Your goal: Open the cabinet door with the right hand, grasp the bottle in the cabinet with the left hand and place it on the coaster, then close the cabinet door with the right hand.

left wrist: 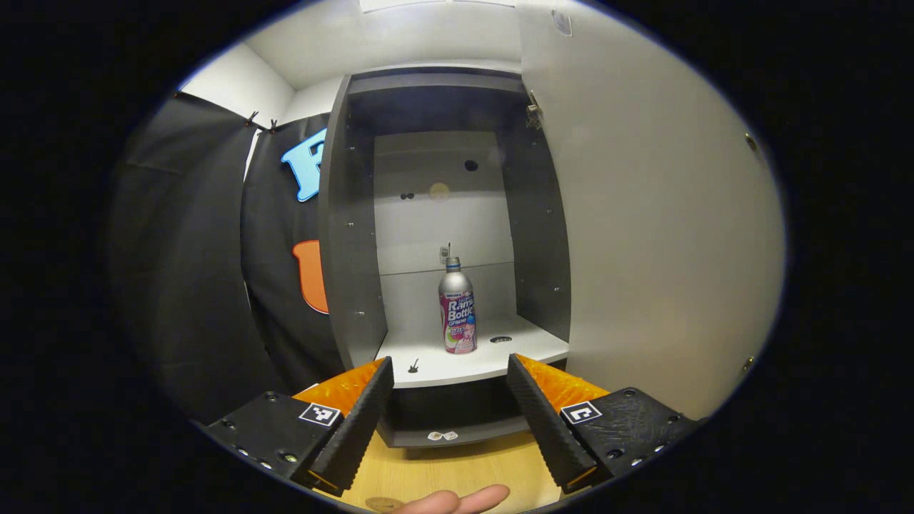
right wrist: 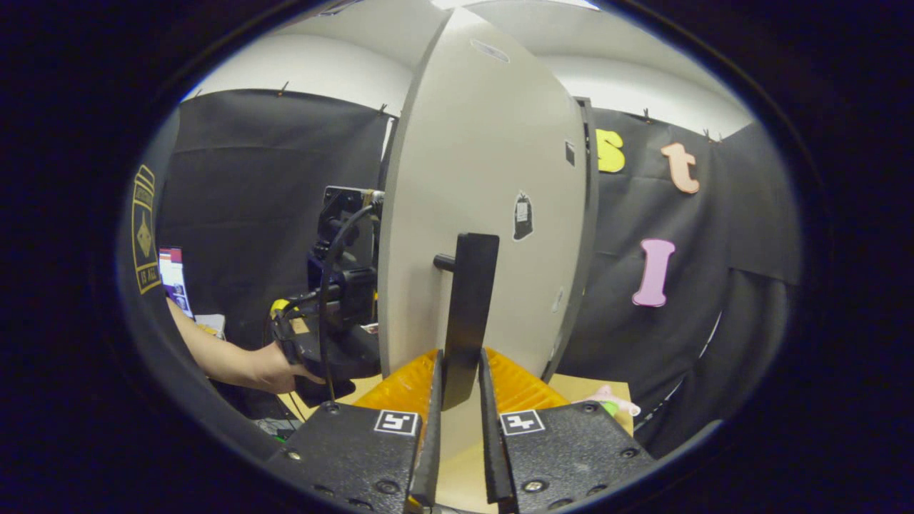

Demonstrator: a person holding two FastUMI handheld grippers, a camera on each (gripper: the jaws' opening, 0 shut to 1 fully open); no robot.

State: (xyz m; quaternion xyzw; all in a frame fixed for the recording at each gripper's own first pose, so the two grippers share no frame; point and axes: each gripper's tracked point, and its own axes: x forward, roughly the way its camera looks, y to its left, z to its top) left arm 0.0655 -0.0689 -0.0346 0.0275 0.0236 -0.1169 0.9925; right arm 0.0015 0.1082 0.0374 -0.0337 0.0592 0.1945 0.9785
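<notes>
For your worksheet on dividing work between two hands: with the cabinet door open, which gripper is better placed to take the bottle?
Left. The left gripper faces the upright bottle with jaws open; the right gripper is clamped on the door handle.

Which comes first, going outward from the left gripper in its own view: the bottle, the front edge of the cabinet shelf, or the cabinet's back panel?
From the left gripper, nearest first:
1. Front edge of the cabinet shelf, just beyond the open fingers.
2. Bottle, standing upright on the shelf, near its middle.
3. Back panel, behind the bottle, at the rear of the cabinet.
</notes>
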